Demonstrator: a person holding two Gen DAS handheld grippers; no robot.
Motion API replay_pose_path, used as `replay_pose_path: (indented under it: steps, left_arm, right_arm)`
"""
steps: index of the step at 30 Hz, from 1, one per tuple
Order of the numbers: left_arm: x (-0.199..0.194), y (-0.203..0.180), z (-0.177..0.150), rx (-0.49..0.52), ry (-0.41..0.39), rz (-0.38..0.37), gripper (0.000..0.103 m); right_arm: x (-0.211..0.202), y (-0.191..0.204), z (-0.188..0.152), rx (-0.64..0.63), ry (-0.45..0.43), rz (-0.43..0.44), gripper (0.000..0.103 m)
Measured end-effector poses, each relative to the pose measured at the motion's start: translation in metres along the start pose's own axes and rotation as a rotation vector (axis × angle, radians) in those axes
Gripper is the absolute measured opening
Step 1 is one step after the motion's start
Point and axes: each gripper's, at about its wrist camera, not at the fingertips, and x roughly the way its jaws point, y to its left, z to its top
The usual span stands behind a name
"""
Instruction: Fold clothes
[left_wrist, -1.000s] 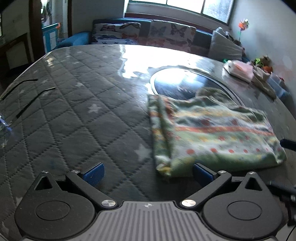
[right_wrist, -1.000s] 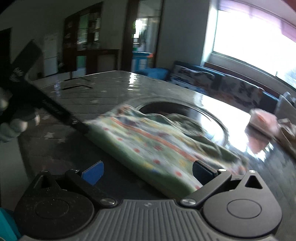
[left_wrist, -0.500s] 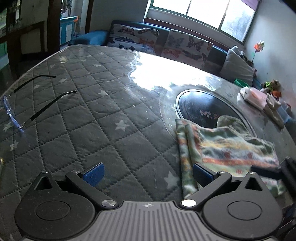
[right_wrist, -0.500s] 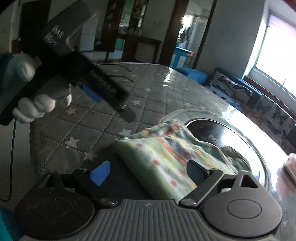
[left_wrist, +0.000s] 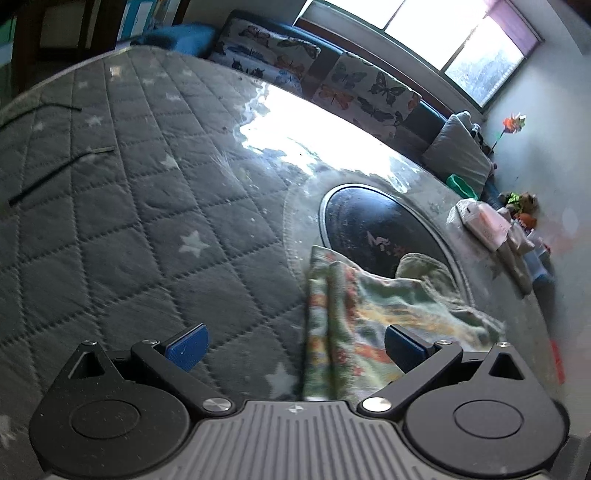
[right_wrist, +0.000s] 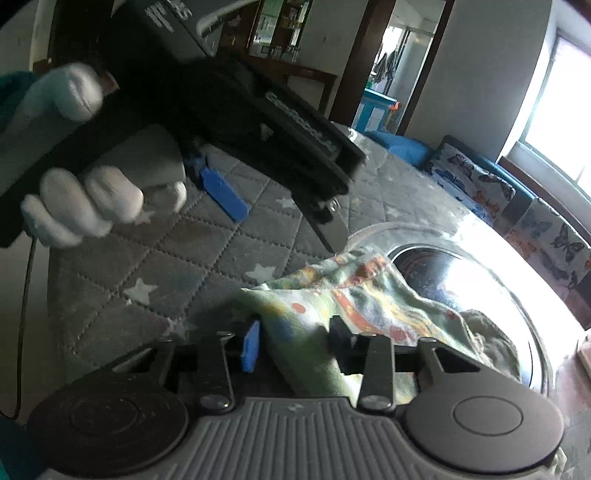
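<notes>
Item 1, my right claw (right_wrist: 291, 349): pads drawn in on a bunched ridge of the printed cloth (right_wrist: 369, 299) at its near corner. Cloth fills the gap between the pads, so I judge this a pinch on fabric, taken at a corner so the panel can be carried over itself.

Item 2, my left claw (left_wrist: 295, 345): pads spread wide, nothing between them, held above the cloth's left edge; in the right-wrist view its blue pad (right_wrist: 223, 190) hangs clear over the table. Released, I judge, so it stays free to pin or catch the far edge.

Item 3, the printed cloth (left_wrist: 354, 314): green with orange and red motifs, lying on the quilted grey cover (left_wrist: 147, 221), its far part draped over the dark round inset (left_wrist: 373, 225). The left edge shows two or three stacked layers, so some folding lies in it; the rest is rumpled, not squared.

Item 4, my gloved hand (right_wrist: 88, 206): wrapped round the left claw's handle.

Item 5, bystanders: bagged bundle (left_wrist: 480, 221) at the table's far right; butterfly cushions (left_wrist: 369, 88) beyond. Both well apart from the cloth
</notes>
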Motion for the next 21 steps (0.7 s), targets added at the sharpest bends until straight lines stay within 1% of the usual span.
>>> replay_pose_path:
  steps: [1, 3, 6, 9, 12, 16, 18, 19, 20, 21]
  left_arm:
    - [0.001, -0.001, 0.0, -0.013, 0.005, -0.01, 0.103]
    - [0.004, -0.003, 0.001, -0.039, 0.016, -0.031, 0.103]
    - [0.008, -0.005, 0.003, -0.078, 0.034, -0.062, 0.103]
    - [0.014, -0.008, 0.005, -0.124, 0.062, -0.094, 0.103]
    - [0.022, -0.011, 0.006, -0.182, 0.107, -0.149, 0.103]
    - [0.033, -0.018, 0.005, -0.22, 0.148, -0.227, 0.102]
    - [0.038, -0.022, 0.006, -0.226, 0.161, -0.254, 0.094]
    - [0.041, -0.023, 0.006, -0.231, 0.171, -0.265, 0.087]
    - [0.044, -0.024, 0.006, -0.237, 0.181, -0.277, 0.076]
    - [0.048, -0.025, 0.005, -0.242, 0.196, -0.29, 0.07]
  right_arm:
    - [-0.002, -0.002, 0.001, 0.009, -0.01, 0.005, 0.031]
    - [-0.008, -0.009, 0.001, 0.051, -0.035, 0.018, 0.024]
    - [-0.017, -0.021, 0.001, 0.114, -0.074, 0.032, 0.018]
    - [-0.027, -0.034, 0.001, 0.18, -0.109, 0.045, 0.016]
    - [-0.036, -0.045, -0.003, 0.238, -0.139, 0.055, 0.015]
    - [-0.045, -0.052, -0.008, 0.267, -0.167, 0.066, 0.015]
    - [-0.048, -0.053, -0.011, 0.272, -0.174, 0.073, 0.015]
    - [-0.048, -0.054, -0.013, 0.277, -0.175, 0.081, 0.015]
    - [-0.049, -0.054, -0.014, 0.28, -0.176, 0.084, 0.015]
    - [-0.05, -0.055, -0.016, 0.282, -0.179, 0.083, 0.015]
